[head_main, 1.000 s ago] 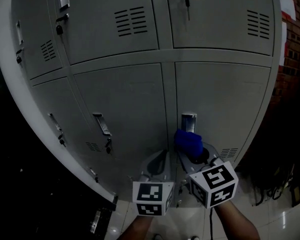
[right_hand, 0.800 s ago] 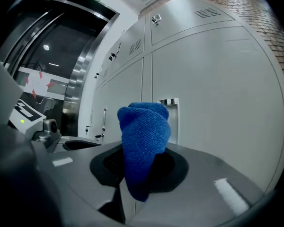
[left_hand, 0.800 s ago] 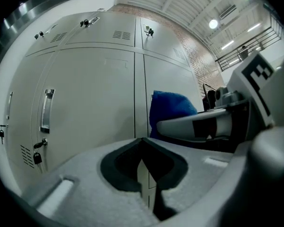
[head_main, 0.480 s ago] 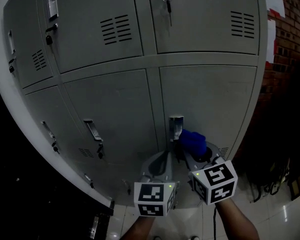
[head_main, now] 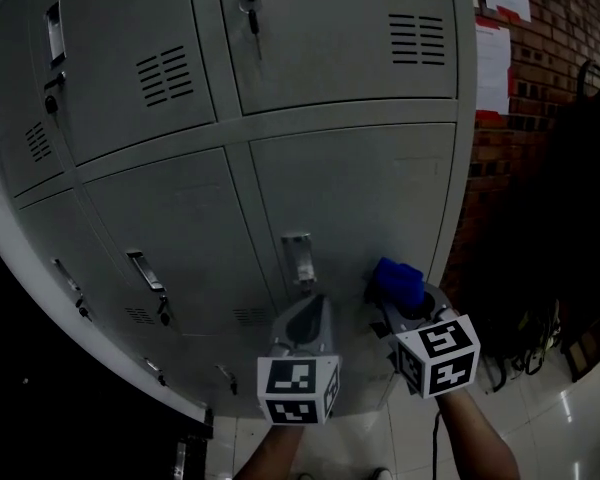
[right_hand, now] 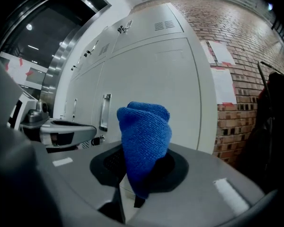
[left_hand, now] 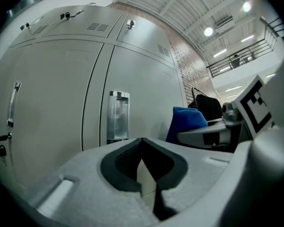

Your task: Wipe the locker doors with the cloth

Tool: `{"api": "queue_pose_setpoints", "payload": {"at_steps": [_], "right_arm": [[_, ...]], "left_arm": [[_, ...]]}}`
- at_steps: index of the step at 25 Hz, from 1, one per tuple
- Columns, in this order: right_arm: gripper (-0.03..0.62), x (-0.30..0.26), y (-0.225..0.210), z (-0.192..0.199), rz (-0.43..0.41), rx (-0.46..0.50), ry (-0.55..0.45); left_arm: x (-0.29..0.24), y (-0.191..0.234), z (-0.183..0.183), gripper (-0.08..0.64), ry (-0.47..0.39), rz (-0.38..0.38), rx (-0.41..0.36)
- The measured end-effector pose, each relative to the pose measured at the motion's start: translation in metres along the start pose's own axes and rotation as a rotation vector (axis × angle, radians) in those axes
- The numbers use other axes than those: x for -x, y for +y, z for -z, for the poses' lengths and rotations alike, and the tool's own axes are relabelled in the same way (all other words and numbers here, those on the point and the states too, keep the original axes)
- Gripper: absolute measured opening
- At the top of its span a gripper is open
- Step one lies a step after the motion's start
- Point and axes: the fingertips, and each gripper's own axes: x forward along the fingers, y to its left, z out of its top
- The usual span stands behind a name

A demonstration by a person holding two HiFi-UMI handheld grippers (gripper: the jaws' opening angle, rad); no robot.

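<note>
Grey metal lockers fill the head view; the lower right locker door (head_main: pixel 365 193) has a recessed handle (head_main: pixel 298 258). My right gripper (head_main: pixel 405 303) is shut on a bunched blue cloth (head_main: pixel 398 281), which stands up between its jaws (right_hand: pixel 144 141) close to the lower part of that door; whether it touches the door I cannot tell. My left gripper (head_main: pixel 308 320) sits just left of it below the handle (left_hand: pixel 117 115), jaws closed together with nothing in them. The cloth (left_hand: pixel 185 122) shows at the right of the left gripper view.
A brick wall (head_main: pixel 510 108) with white papers (head_main: pixel 492 63) stands right of the lockers. Dark bags or clothes (head_main: pixel 570 228) hang further right. Keys hang in the upper door locks (head_main: pixel 248 3). A glossy tiled floor (head_main: pixel 540 418) lies below.
The head view has swung right, so the lockers shifted left and the brick wall came in. The cloth and right gripper moved right along the lower door, away from the handle.
</note>
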Motion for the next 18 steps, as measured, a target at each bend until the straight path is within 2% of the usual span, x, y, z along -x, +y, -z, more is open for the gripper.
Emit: {"api": "queue_pose_setpoints", "payload": {"at_steps": [11,15,18], "right_arm": [[0.086,0.016,-0.059,0.019,0.106,-0.032,0.041],[0.086,0.016,-0.056,0.018,0.094,-0.027,0.043],[0.086,0.019,-0.039,0.007,0.053,-0.043,0.025]], "left_arm": [[-0.006,-0.015,0.002,0.003,0.013,0.007,-0.010],[-0.005,-0.012,0.001,0.003,0.015,-0.004,-0.012],[-0.003,-0.008,-0.004,0.003,0.009,-0.013,-0.015]]}}
